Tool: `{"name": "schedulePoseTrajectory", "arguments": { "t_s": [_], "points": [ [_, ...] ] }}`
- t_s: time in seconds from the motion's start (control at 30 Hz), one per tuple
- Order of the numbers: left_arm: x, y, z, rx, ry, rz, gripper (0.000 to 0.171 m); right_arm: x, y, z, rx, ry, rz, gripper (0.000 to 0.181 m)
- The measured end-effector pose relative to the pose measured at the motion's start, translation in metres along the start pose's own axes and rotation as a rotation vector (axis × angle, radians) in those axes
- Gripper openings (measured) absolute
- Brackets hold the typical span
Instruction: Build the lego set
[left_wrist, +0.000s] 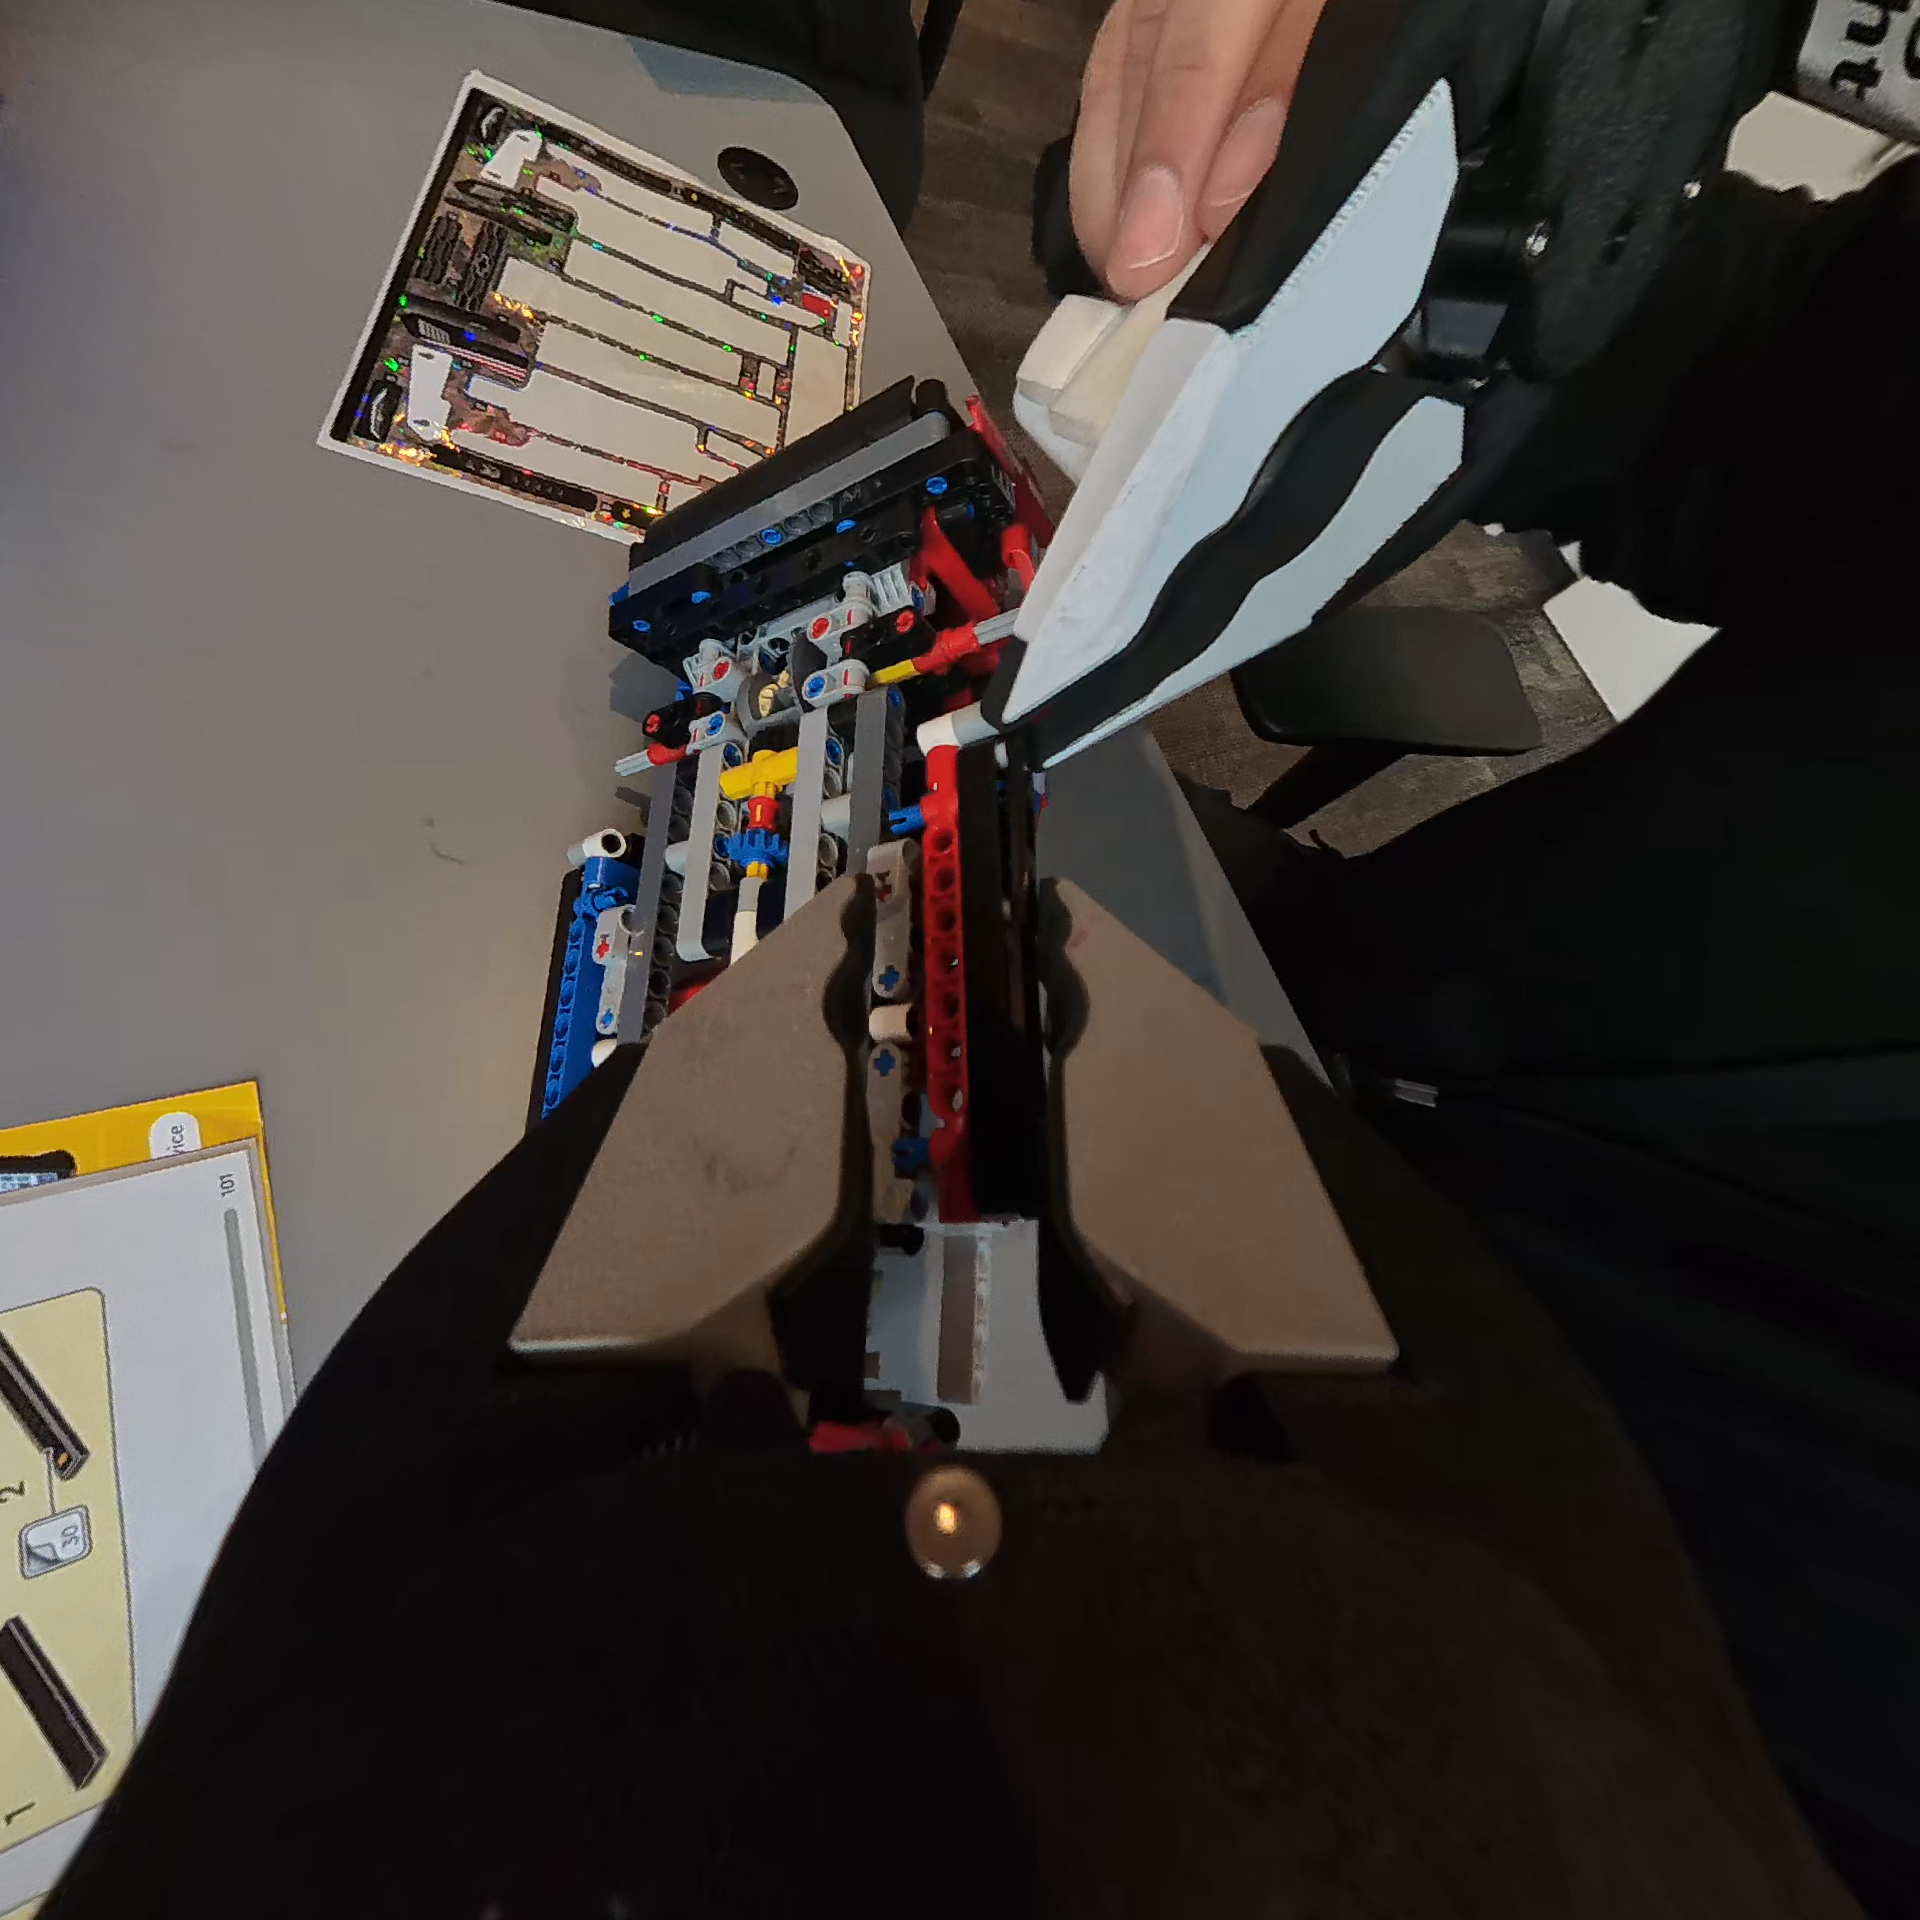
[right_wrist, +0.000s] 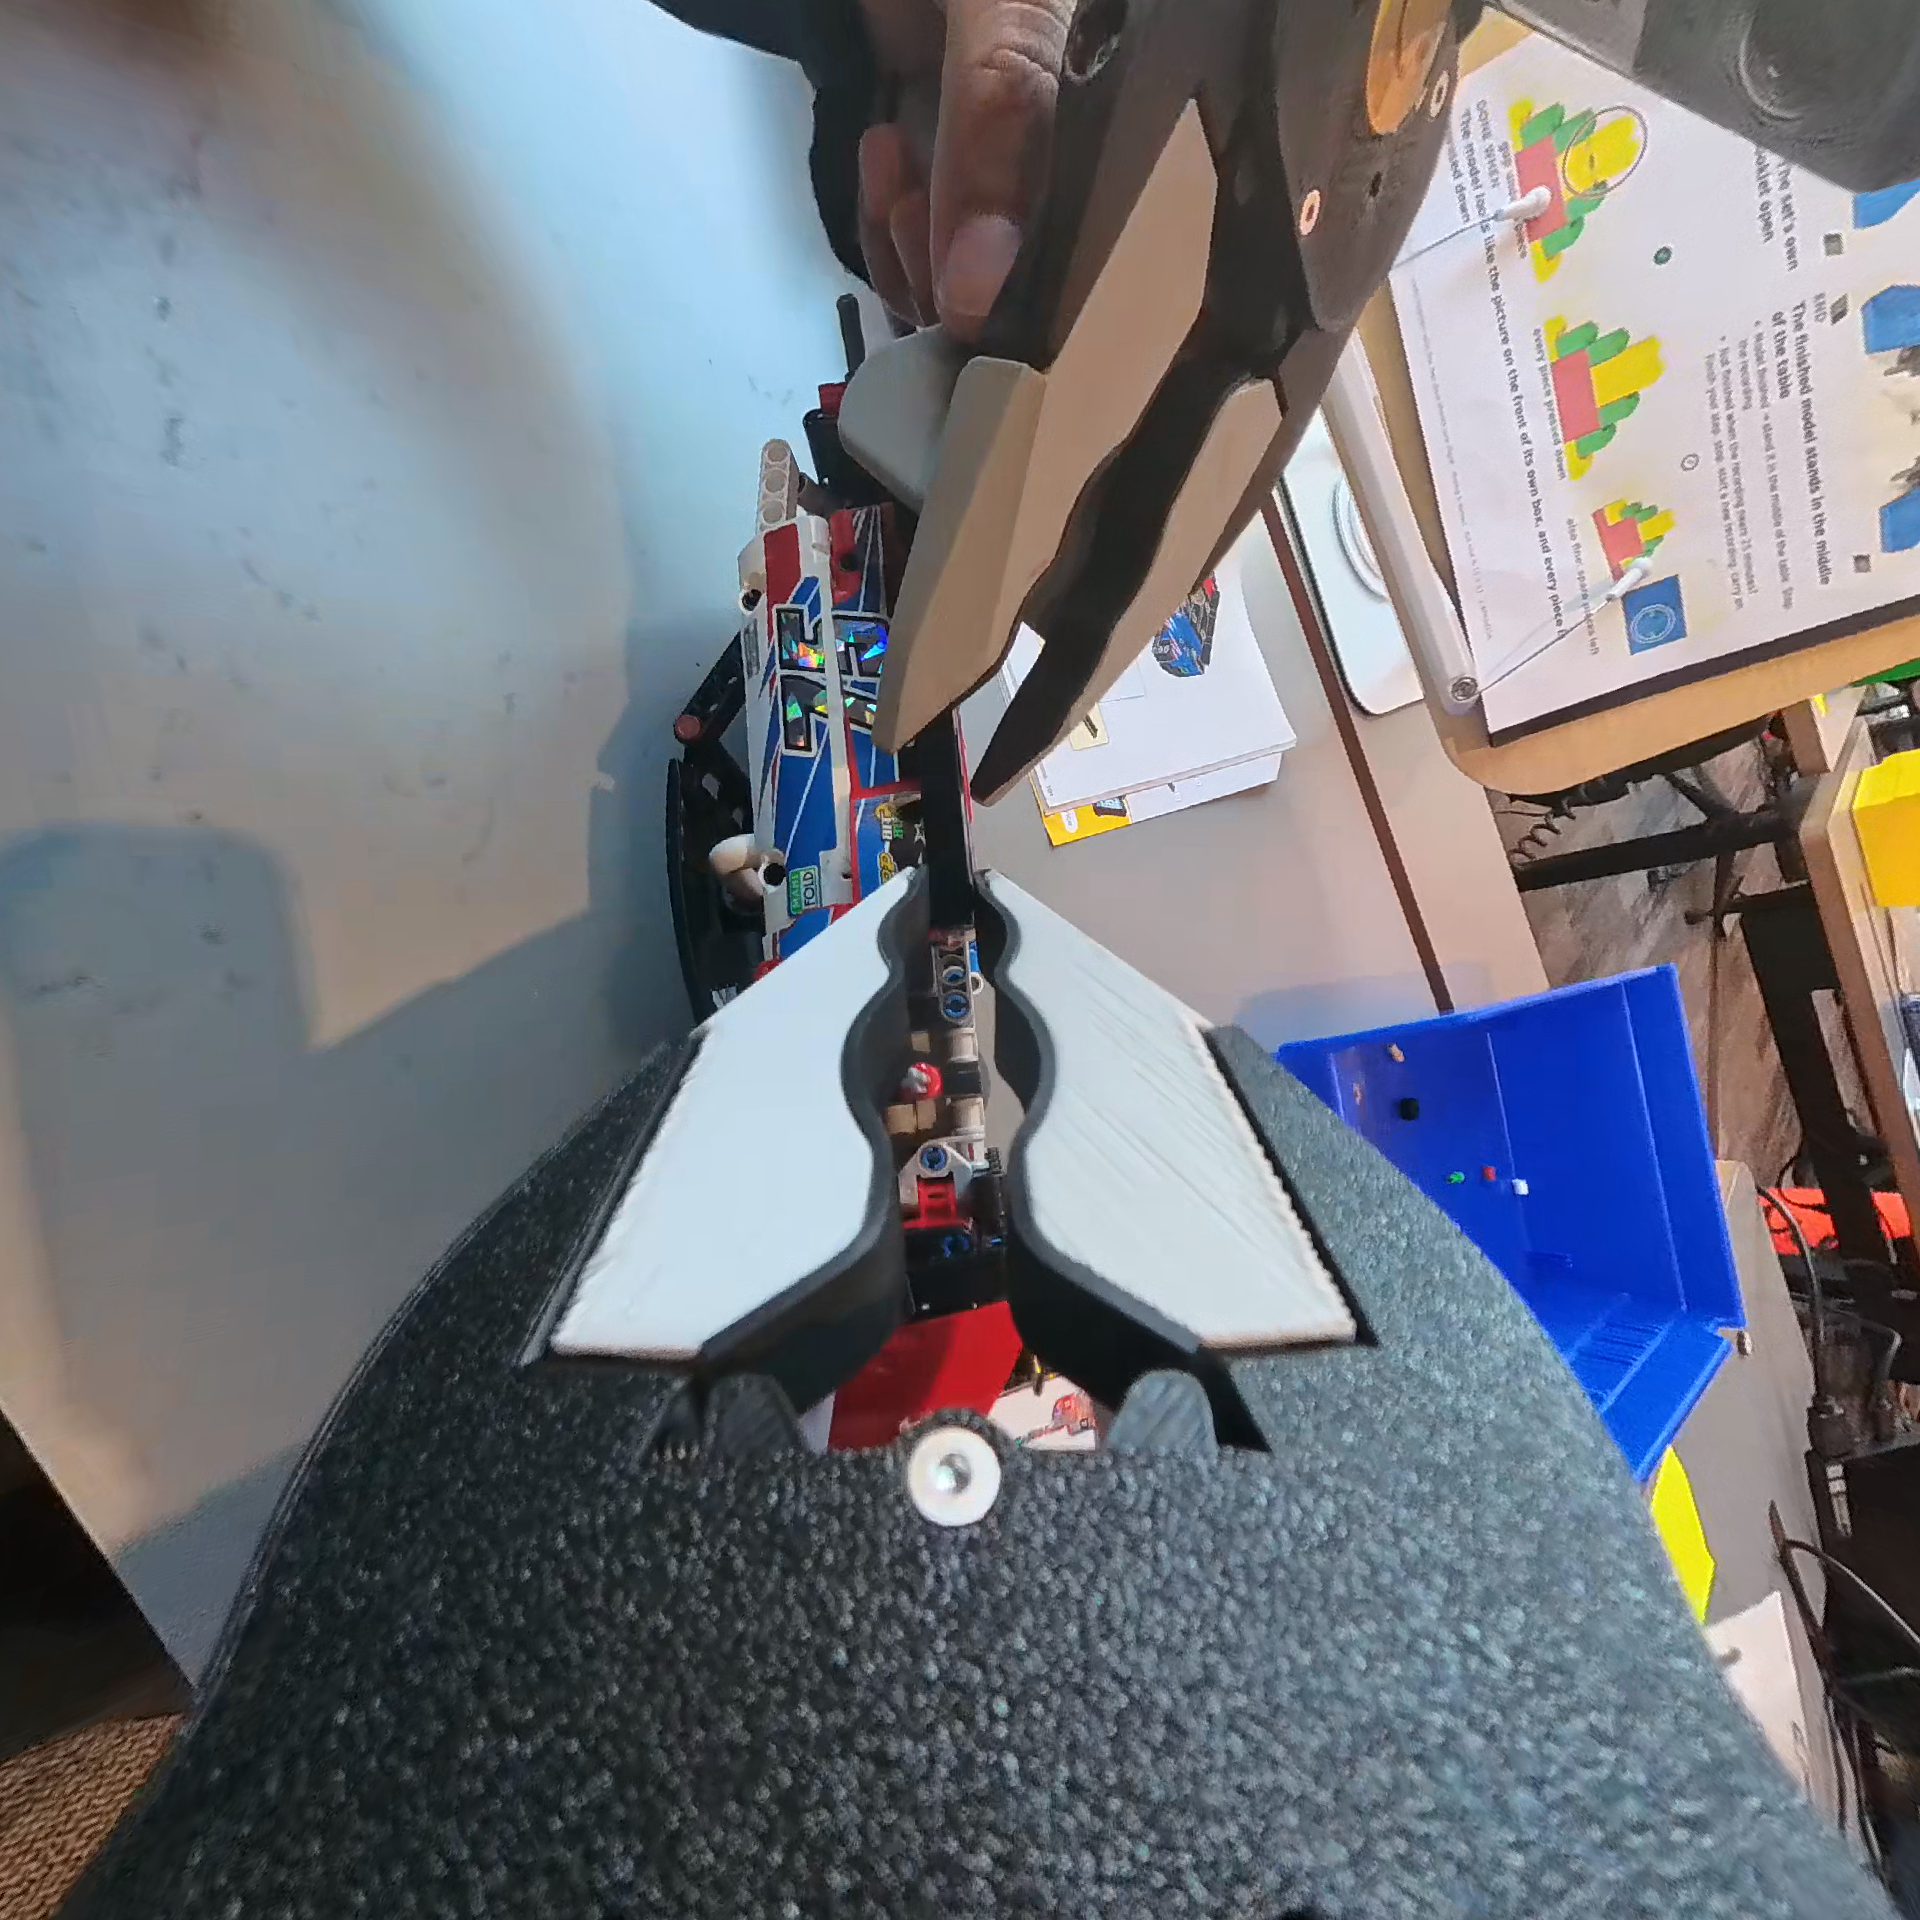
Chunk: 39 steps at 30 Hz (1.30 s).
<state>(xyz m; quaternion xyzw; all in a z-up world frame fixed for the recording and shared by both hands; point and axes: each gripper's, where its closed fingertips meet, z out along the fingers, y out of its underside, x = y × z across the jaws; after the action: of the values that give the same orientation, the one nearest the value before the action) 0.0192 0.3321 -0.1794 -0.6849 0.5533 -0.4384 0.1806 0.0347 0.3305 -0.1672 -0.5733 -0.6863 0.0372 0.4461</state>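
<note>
My left gripper (left_wrist: 951, 894), the one with tan fingers, straddles the long side of the lego model (left_wrist: 800, 748), which lies on the grey table (left_wrist: 260, 675); its fingers sit either side of a red holed beam (left_wrist: 943, 935) and the black beam (left_wrist: 995, 987) beside it, with a gap on each side, so they look spread rather than clamped. My right gripper (right_wrist: 948, 883), the one with white fingers, comes at the same black beam (right_wrist: 945, 821) from the opposite end, its tips nearly together and pinching that beam. In the right wrist view the model's stickered white and blue panel (right_wrist: 800, 686) faces left of the beam. A sticker sheet (left_wrist: 613, 312) lies beyond the model, an instruction booklet (left_wrist: 125, 1455) near the left edge, and a blue bin (right_wrist: 1558, 1174) off to my right.
</note>
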Motion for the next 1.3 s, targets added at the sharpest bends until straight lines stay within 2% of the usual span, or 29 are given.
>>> {"name": "schedulePoseTrajectory", "arguments": {
  "t_s": [0.57, 1.3],
  "points": [
    [-0.0002, 0.0023, 0.0002, 0.001, -0.005, 0.001, 0.029, 0.0006, 0.0003, -0.0003, -0.040, 0.033, 0.042, 0.007],
    [0.0000, 0.0027, 0.0008, 0.011, 0.027, -0.018, 0.030, 0.0021, -0.0001, -0.0003, -0.017, 0.051, 0.055, 0.007]
  ]
}}
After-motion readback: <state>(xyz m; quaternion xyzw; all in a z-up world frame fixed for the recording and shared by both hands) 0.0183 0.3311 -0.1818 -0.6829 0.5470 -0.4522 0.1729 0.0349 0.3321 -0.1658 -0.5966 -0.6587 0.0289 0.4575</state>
